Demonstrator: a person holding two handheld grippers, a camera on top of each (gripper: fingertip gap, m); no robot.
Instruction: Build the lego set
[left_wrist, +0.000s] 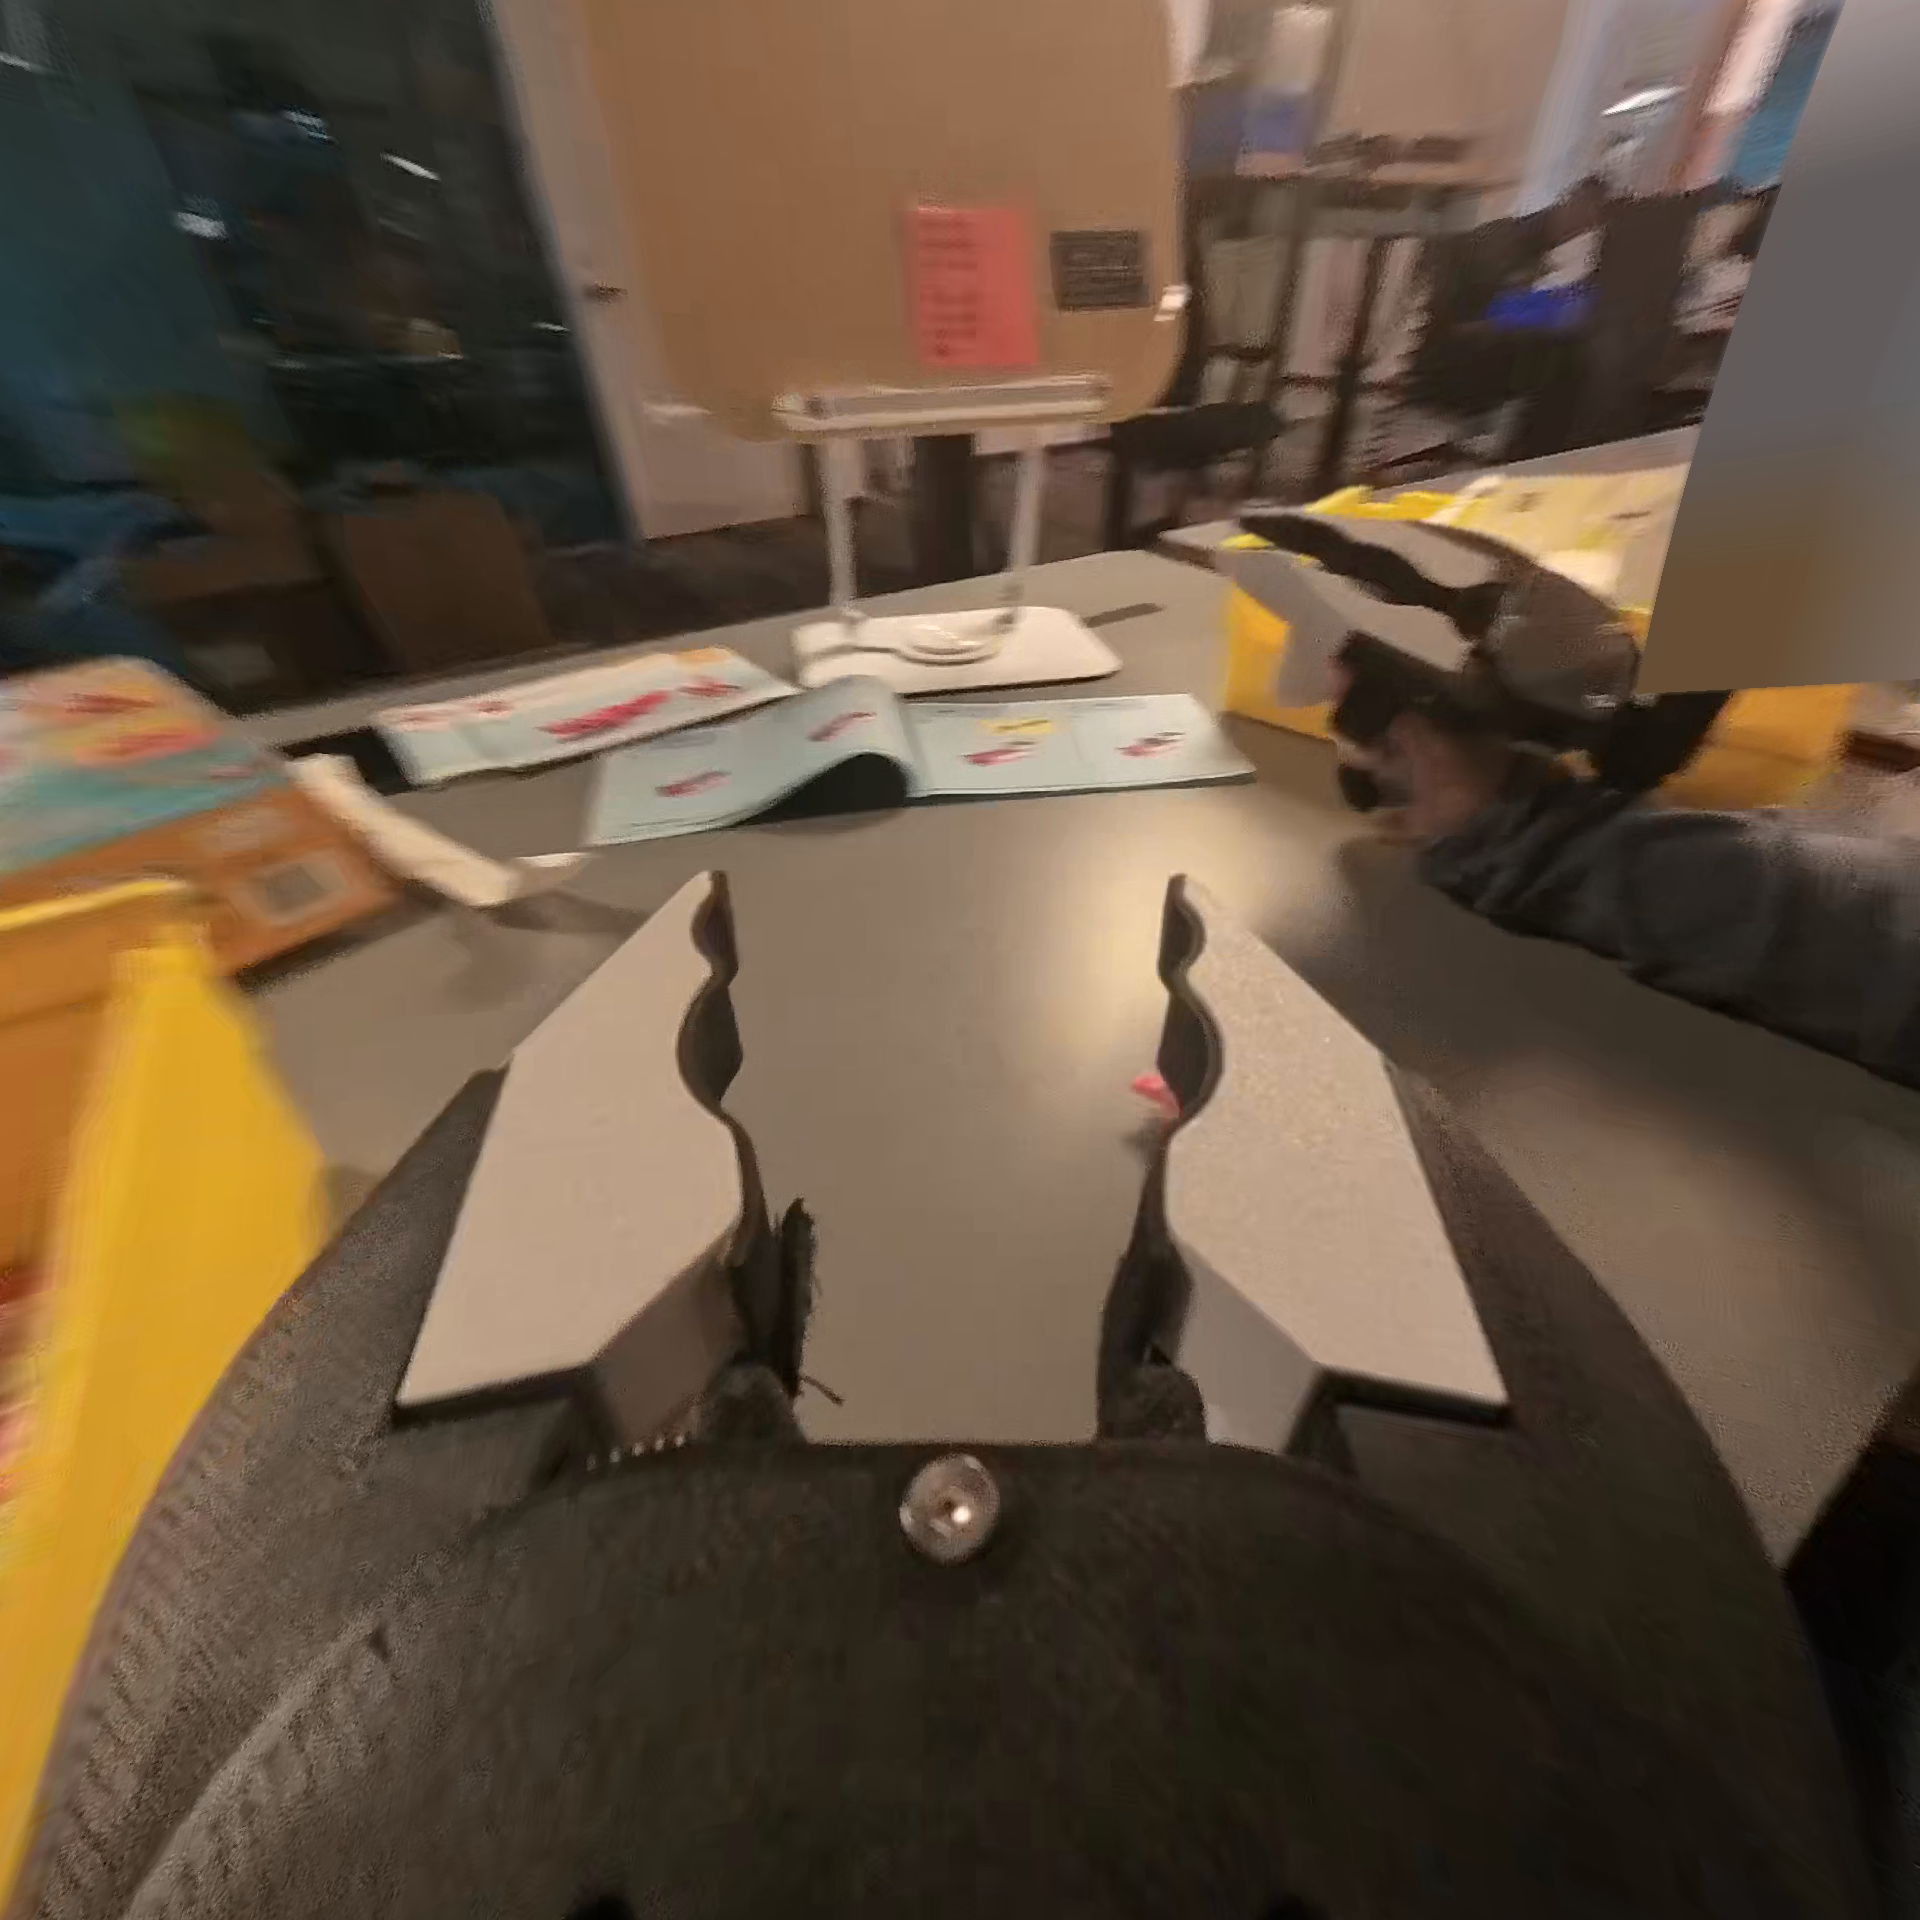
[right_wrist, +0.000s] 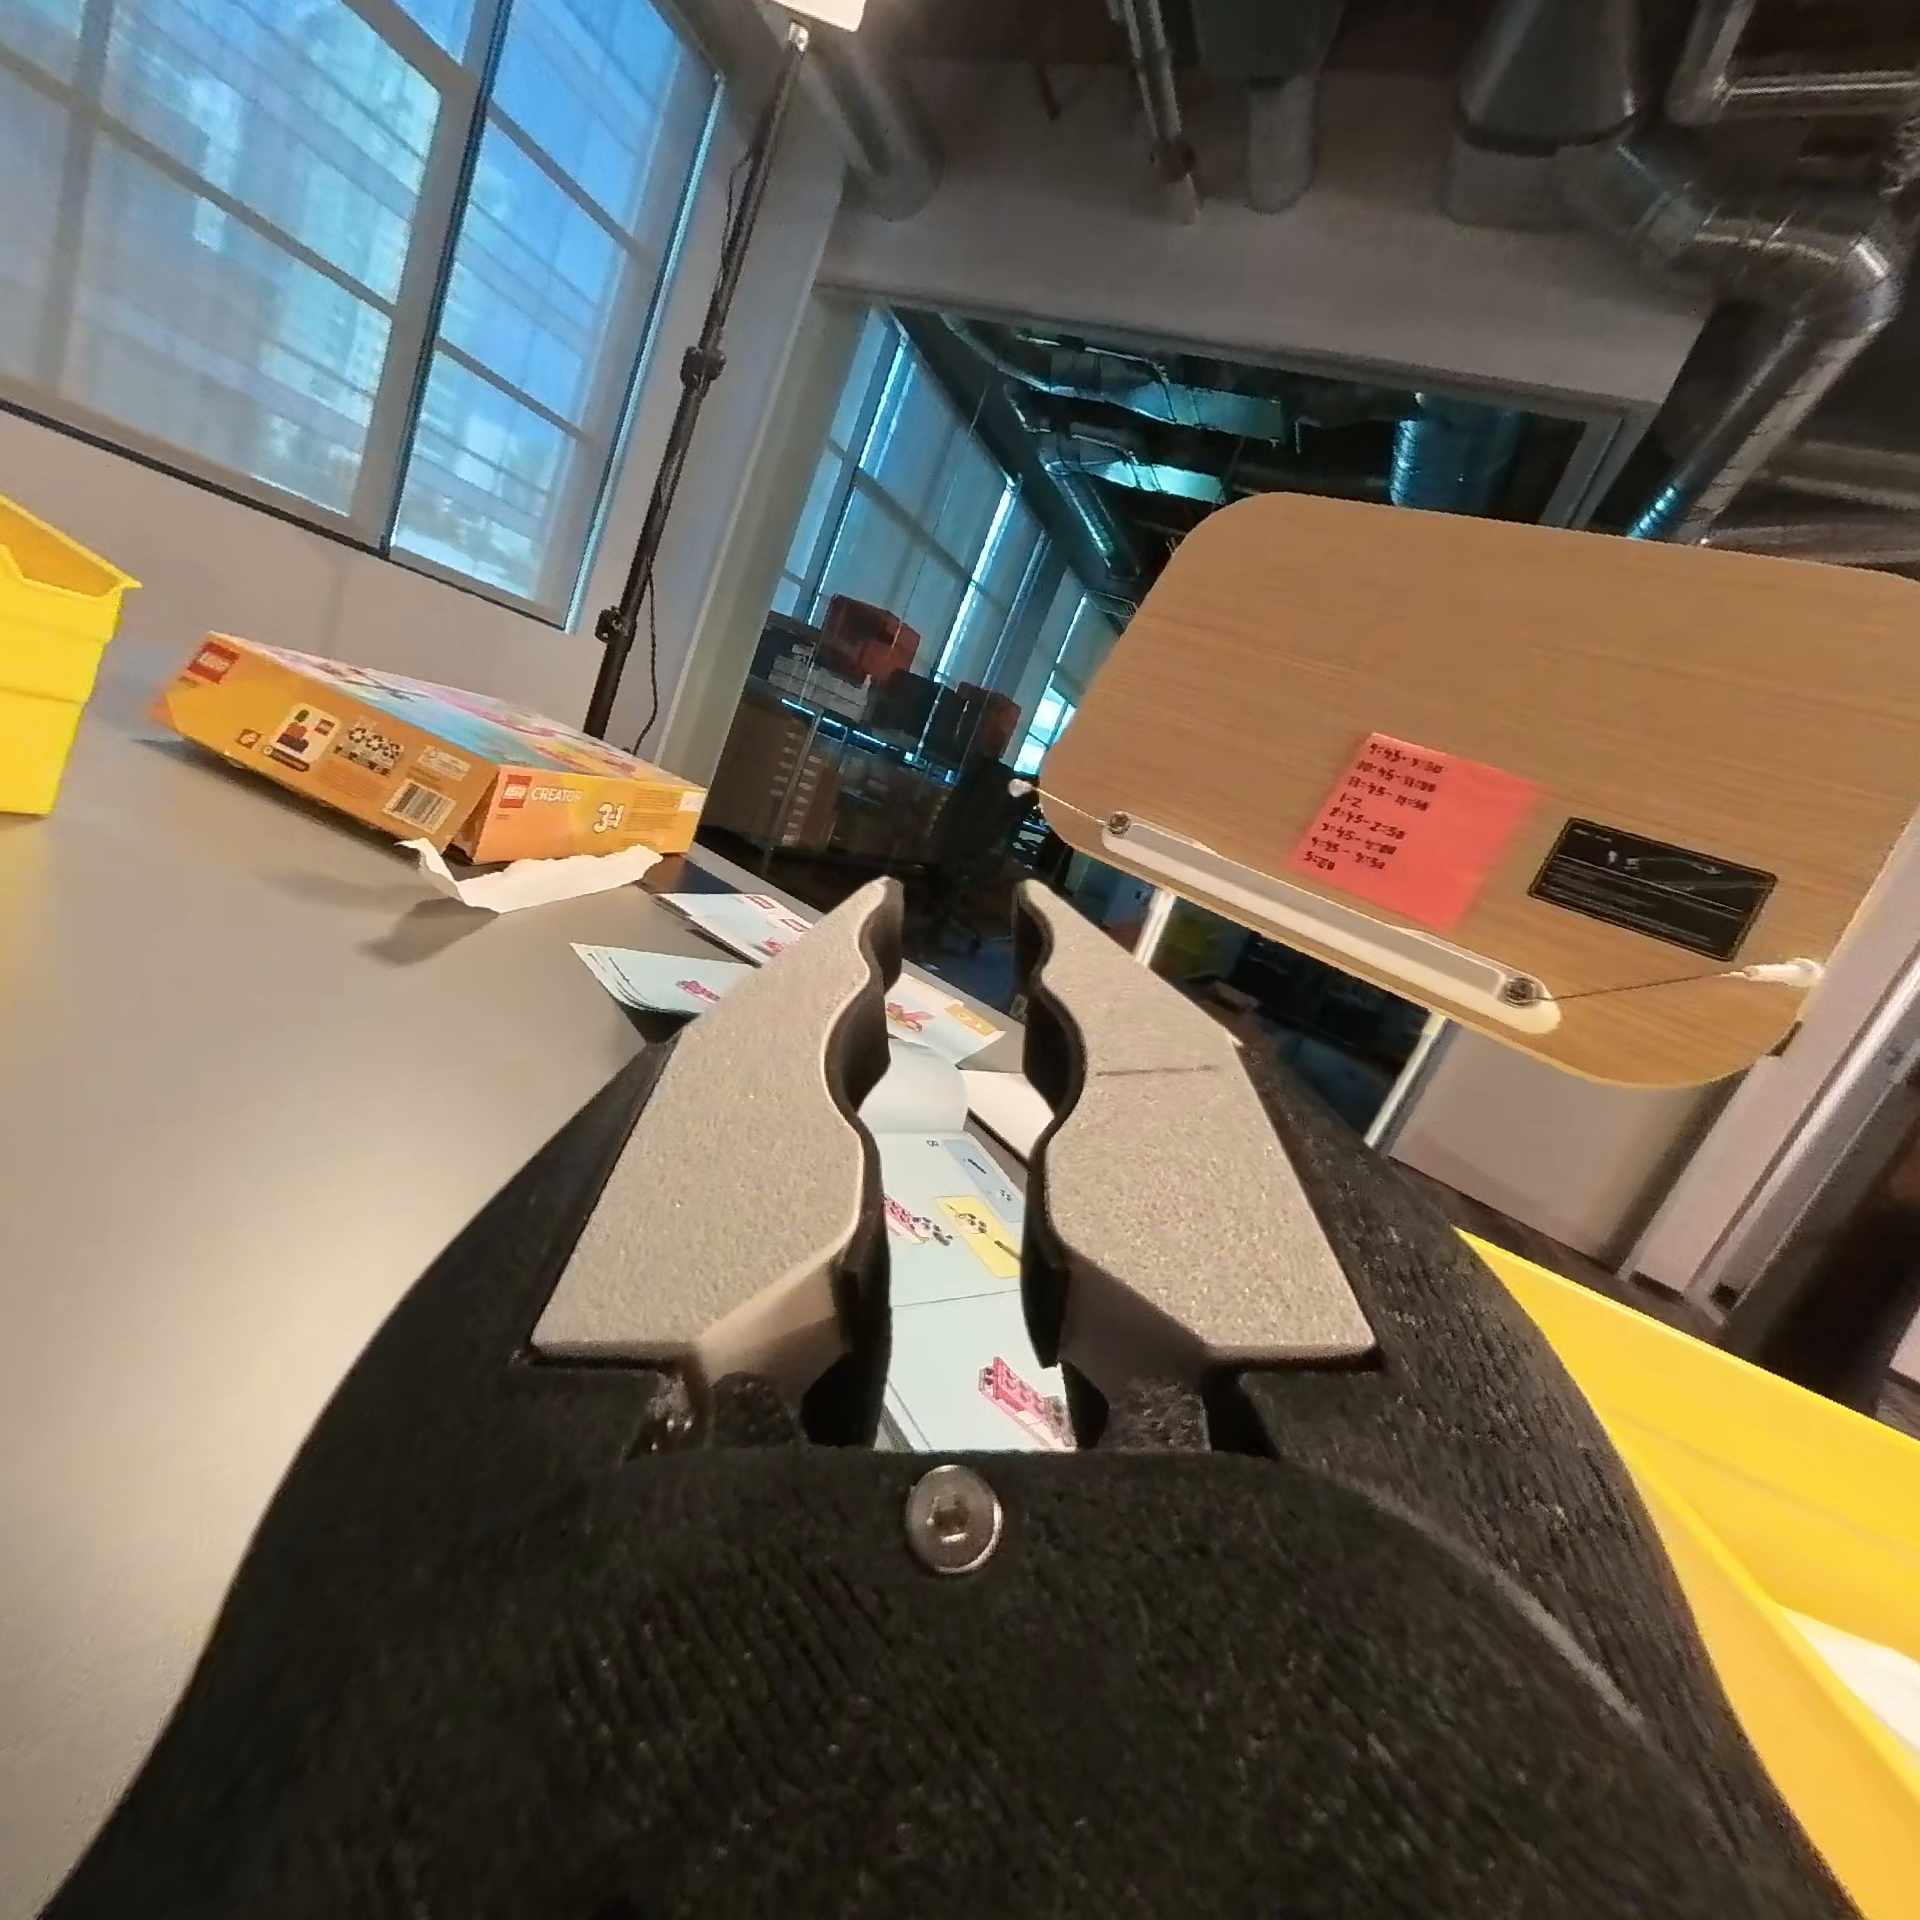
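Grey table (left_wrist: 935, 1039) carries an open booklet (left_wrist: 1039, 743); short of the booklet the left gripper (left_wrist: 940, 894) gapes bare, while above it the right gripper (right_wrist: 956, 899) stands narrowly apart, bare.

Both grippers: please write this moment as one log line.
left gripper: open, empty, over table | right gripper: narrow gap, empty, above booklet | toy box at left | yellow bin at right
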